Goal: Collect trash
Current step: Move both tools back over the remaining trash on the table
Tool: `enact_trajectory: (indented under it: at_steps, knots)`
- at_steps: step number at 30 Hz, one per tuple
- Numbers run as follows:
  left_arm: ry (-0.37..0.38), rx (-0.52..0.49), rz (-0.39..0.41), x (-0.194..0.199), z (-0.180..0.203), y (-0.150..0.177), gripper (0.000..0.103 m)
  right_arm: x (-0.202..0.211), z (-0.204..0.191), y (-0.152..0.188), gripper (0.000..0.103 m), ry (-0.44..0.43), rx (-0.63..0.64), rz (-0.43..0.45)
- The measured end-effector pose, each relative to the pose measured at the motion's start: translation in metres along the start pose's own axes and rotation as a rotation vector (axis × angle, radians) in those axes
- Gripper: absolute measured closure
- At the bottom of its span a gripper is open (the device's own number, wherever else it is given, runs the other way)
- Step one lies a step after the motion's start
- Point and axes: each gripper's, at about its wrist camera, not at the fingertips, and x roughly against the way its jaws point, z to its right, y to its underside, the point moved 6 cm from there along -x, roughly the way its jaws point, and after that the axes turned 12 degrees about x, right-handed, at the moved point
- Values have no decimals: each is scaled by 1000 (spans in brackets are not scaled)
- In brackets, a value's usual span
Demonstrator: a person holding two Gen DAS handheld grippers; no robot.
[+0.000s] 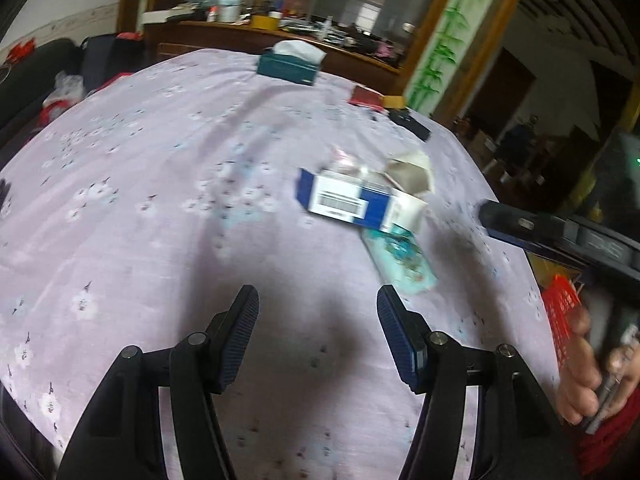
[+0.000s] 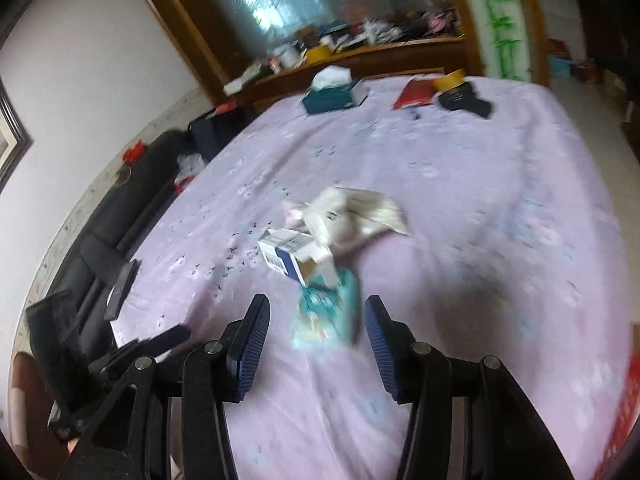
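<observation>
Nearest my right gripper [image 2: 316,326]: soft teal plastic tissue packet [image 2: 326,312], lower centre of frame, between spread, empty fingers. Judged it light, squashy, slippery; would pinch across narrow sides. Blue-white cardboard box [image 2: 286,254] and crumpled white paper [image 2: 360,212] lay beyond, mid-frame. Left gripper [image 1: 318,320] released, above lilac floral tablecloth [image 1: 160,200].

A round table under a lilac floral cloth [image 1: 160,184] filled the room. Behind it ran a cluttered wooden sideboard [image 1: 248,36] below a large wood-framed glass pane [image 2: 288,4] that let in daylight. A white wall [image 2: 92,64] rose above a black sofa [image 2: 120,204].
</observation>
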Motion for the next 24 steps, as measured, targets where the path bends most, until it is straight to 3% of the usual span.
enact_trajectory:
  at_steps: [5,9,11,14,16,18,21,23,24]
  knots:
    - [-14,29,6,-1,-16,-7,43,-60,11,-20,50,-1,-26,-59]
    - [-27,48,17,0,-32,-15,43,-73,0,-28,49,-40,-12,-46]
    - [-33,65,20,-1,-38,-19,43,-73,-16,-27,48,-91,18,-46]
    - [-38,90,21,-4,-44,-25,43,-63,-62,-14,48,-264,100,-63]
    - [-41,94,24,-6,-44,-28,43,-55,-73,-10,48,-313,114,-56]
    - [-45,92,21,-9,-42,-31,43,-46,-63,-9,48,-206,109,-36]
    - [-42,94,17,-13,-35,-31,43,-37,-37,-12,42,35,133,-19]
    - [-43,91,22,-13,-33,-31,42,-44,-18,-6,42,132,103,-79]
    - [-43,89,23,-13,-32,-31,42,-49,-12,-4,42,136,81,-93]
